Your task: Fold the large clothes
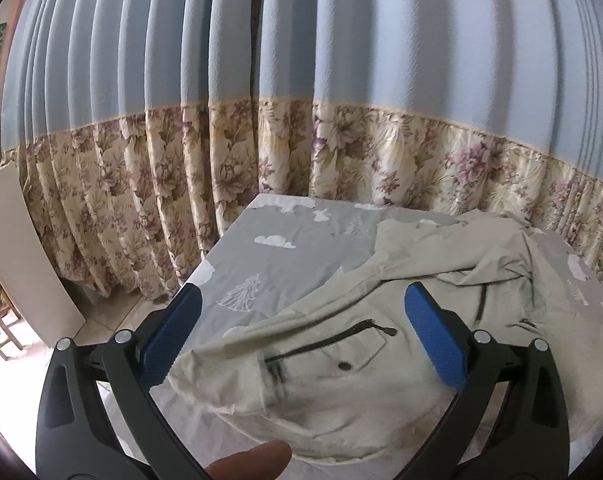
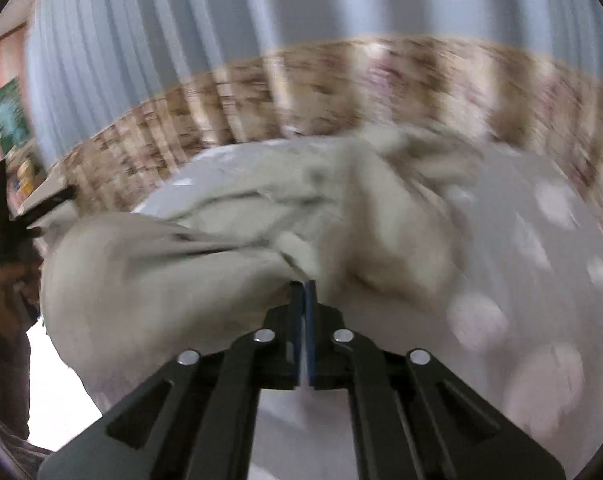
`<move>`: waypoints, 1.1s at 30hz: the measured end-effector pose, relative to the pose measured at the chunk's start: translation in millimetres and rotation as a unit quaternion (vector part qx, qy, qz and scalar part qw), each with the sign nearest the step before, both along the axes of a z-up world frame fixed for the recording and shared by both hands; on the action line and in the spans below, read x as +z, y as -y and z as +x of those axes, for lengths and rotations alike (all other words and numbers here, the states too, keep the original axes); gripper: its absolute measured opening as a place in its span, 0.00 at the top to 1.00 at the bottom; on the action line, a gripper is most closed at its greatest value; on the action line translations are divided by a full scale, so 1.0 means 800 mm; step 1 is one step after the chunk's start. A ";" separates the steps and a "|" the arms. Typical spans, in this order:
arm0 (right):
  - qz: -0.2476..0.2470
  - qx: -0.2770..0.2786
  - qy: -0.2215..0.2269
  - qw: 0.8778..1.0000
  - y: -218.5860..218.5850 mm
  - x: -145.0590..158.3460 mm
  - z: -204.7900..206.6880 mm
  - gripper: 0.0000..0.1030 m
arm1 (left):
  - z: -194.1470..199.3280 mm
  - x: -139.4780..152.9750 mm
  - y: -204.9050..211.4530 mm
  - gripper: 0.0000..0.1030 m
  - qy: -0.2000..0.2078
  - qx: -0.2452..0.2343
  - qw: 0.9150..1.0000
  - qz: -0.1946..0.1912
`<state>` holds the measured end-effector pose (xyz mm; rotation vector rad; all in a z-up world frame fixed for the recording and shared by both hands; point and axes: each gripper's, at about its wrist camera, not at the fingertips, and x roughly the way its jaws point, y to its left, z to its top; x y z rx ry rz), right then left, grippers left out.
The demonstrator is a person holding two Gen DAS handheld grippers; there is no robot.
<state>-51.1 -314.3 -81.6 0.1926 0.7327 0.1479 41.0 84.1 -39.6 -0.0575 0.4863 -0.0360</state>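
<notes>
jacket [image 1: 341, 360] — beige, zip pockets | rumpled, spread on bed

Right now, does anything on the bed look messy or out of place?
Yes. The beige jacket lies crumpled and askew on the grey bed sheet, unfolded. The right gripper is shut on a bunched part of it; the left gripper is open above it. Nothing looks damaged.

- My left view is sharp, softly daylit; white glare burns at 8 o'clock.
- My right view smears with motion blur throughout.
- Fisheye bends both edges, corners black.
</notes>
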 end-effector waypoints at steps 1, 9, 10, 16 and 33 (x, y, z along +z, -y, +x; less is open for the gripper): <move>0.023 -0.025 -0.006 0.999 0.027 -0.011 -0.019 1.00 | -0.005 0.003 0.004 0.03 0.000 -0.002 1.000 0.000; 0.018 -0.153 -0.027 0.988 0.155 -0.036 -0.088 0.72 | -0.028 0.005 0.052 0.03 -0.008 -0.024 0.999 0.035; 0.030 -0.155 -0.027 0.987 0.155 -0.038 -0.085 0.27 | -0.027 0.002 0.055 0.03 -0.012 -0.021 0.999 0.040; 0.079 -0.095 -0.018 0.992 0.087 -0.048 -0.044 0.18 | -0.024 -0.014 0.061 0.03 -0.029 -0.011 0.998 0.049; 0.005 -0.039 -0.023 0.999 0.026 -0.050 -0.037 1.00 | 0.005 -0.086 0.048 0.03 -0.078 -0.019 0.995 0.060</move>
